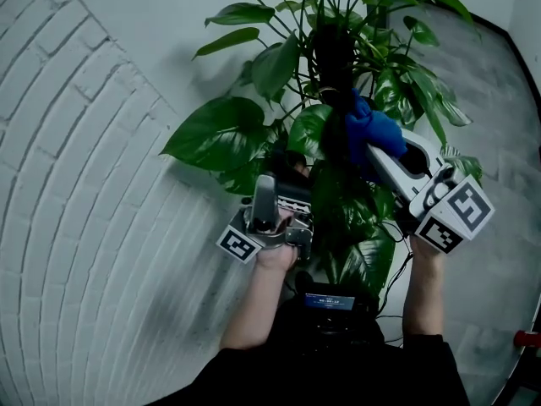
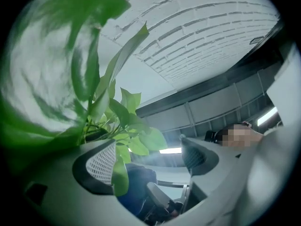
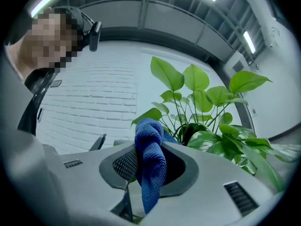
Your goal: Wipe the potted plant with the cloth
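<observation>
We were in the wiping step itself, with the plant not yet visibly wiped over. Our right claw (image 3: pixel 151 169) was clamped on the blue cloth (image 1: pixel 372 131), a bunched fold standing up between its pads and a tail hanging below. In the head view the cloth sat right of centre in the upper half of the frame, pressed in among the stems and foliage of the potted plant (image 1: pixel 275 66), touching the dark middle of the plant as far as we could judge.

Our left claw (image 2: pixel 149 160) was low and centre in the head view, under the foliage. Its pads stood apart and gripped nothing. A small drooping leaf (image 2: pixel 120 175) hung in the gap just beside the left-hand pad, and we could not tell whether it touched the pad.

We judged that the next move called for the left claw to steady or support one leaf from below, perhaps the broad leaf (image 1: pixel 215 134) at centre left, while the right claw drew the cloth along the leaf's upper face from stem to tip. Pressure needed to be light, since the leaves looked thin and their stalks slender
</observation>
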The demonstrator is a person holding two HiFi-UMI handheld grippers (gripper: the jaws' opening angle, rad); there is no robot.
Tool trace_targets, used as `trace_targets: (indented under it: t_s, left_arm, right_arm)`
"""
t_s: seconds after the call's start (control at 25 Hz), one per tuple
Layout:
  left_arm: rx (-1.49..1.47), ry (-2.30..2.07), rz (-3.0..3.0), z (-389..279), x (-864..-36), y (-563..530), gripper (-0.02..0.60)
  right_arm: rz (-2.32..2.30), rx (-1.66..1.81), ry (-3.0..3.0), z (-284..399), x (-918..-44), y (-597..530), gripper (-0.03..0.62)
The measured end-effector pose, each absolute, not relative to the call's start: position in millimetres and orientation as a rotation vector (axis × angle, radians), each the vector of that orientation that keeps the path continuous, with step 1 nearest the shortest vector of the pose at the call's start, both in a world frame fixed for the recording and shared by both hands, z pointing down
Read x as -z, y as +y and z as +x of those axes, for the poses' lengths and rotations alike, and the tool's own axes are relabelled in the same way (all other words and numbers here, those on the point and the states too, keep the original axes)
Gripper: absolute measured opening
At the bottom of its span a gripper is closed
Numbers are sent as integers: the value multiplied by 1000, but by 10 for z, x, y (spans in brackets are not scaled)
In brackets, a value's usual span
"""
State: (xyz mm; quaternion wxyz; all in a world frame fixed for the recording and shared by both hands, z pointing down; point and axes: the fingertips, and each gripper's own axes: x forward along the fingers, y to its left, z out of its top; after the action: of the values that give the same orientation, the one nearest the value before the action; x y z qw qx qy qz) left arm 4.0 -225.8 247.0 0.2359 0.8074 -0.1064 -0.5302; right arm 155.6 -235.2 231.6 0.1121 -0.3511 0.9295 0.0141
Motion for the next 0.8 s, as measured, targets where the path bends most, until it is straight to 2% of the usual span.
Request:
trace_targets:
  t_s: [0.48,0.8]
  left_arm:
    - [1392,-276,2354,234,-2305,-2193,448]
    - [1298,-366,2497,248,-2382,-2129,448]
  right_arm:
    - [-942,-186,3105,627,-2555,-2548,115]
    - [-904,-357,3205,347,-2568,-2354,115]
